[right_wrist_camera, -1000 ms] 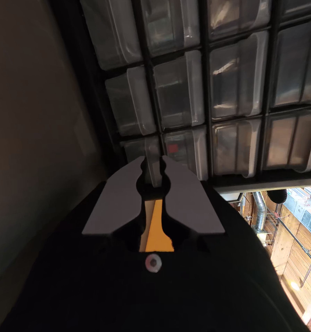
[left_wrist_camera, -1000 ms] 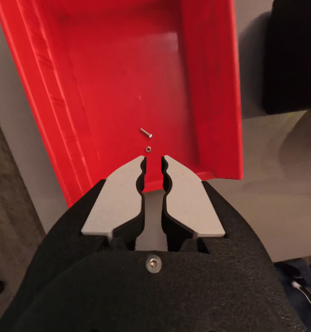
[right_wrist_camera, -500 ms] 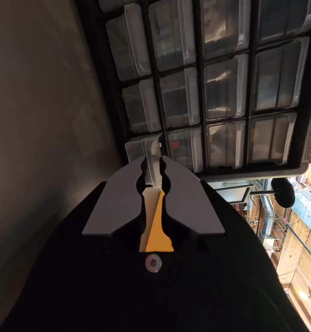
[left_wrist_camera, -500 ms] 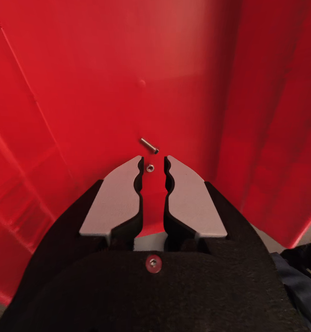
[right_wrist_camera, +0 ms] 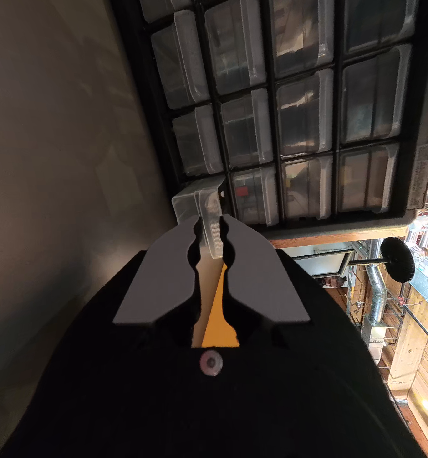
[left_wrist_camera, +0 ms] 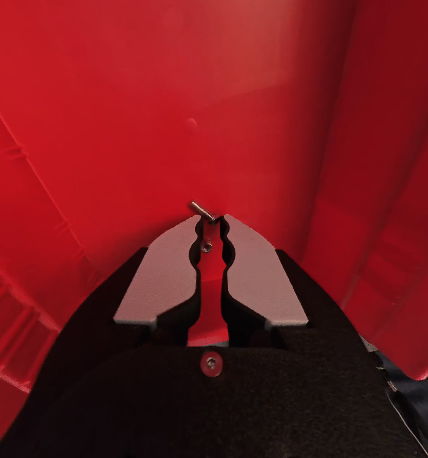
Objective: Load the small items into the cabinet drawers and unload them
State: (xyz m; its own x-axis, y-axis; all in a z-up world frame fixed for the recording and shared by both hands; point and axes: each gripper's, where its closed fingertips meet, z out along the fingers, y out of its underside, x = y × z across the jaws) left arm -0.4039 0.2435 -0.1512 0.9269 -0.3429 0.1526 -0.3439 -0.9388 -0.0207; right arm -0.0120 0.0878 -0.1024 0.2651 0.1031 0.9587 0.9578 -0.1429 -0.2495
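Two small metal pieces lie on the floor of the red bin: a screw and a nut. Half a second ago my left gripper had the nut just between its tips; now I have pushed farther in, so the nut sits deep in the gap and the screw's head lies at my tips. My left fingers have narrowed but are still slightly apart; whether they touch the screw I cannot tell. The screw's long axis runs diagonally, its shaft pointing far-left. My right gripper pinches the handle of a clear drawer, which now stands farther out of the black cabinet than before.
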